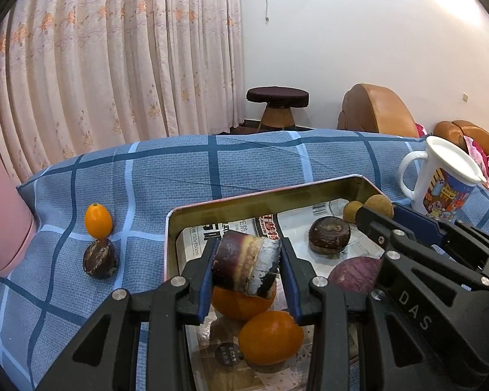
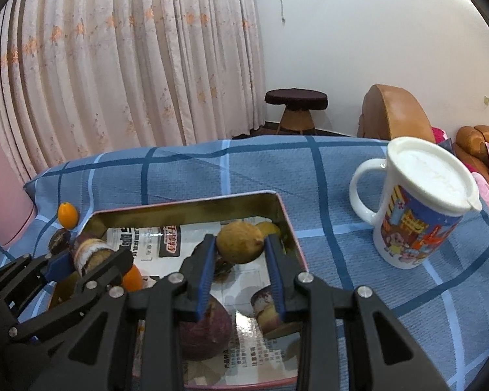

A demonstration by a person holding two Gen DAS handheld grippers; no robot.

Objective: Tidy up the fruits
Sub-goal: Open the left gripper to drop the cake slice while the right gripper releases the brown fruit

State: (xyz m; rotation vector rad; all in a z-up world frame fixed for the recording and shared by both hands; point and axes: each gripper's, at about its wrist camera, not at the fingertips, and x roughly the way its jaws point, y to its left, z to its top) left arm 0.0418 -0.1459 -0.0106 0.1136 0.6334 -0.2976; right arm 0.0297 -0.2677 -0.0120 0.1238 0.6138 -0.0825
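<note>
My left gripper [image 1: 247,268] is clamped on a sugarcane chunk [image 1: 246,265] above the tin tray [image 1: 231,200] — my right gripper [image 2: 239,260] pinches a tan longan [image 2: 239,242] over the tray's far right corner. A kumquat [image 1: 97,221] and chestnut [image 1: 100,258] sit on the cloth, left of the tray.

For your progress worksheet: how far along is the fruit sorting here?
Done: several fruits lie in the tin tray. In hand: the left hand-held gripper holds a sugarcane piece; the right hand-held gripper holds a longan. Left: a kumquat and chestnut on the cloth.
</note>
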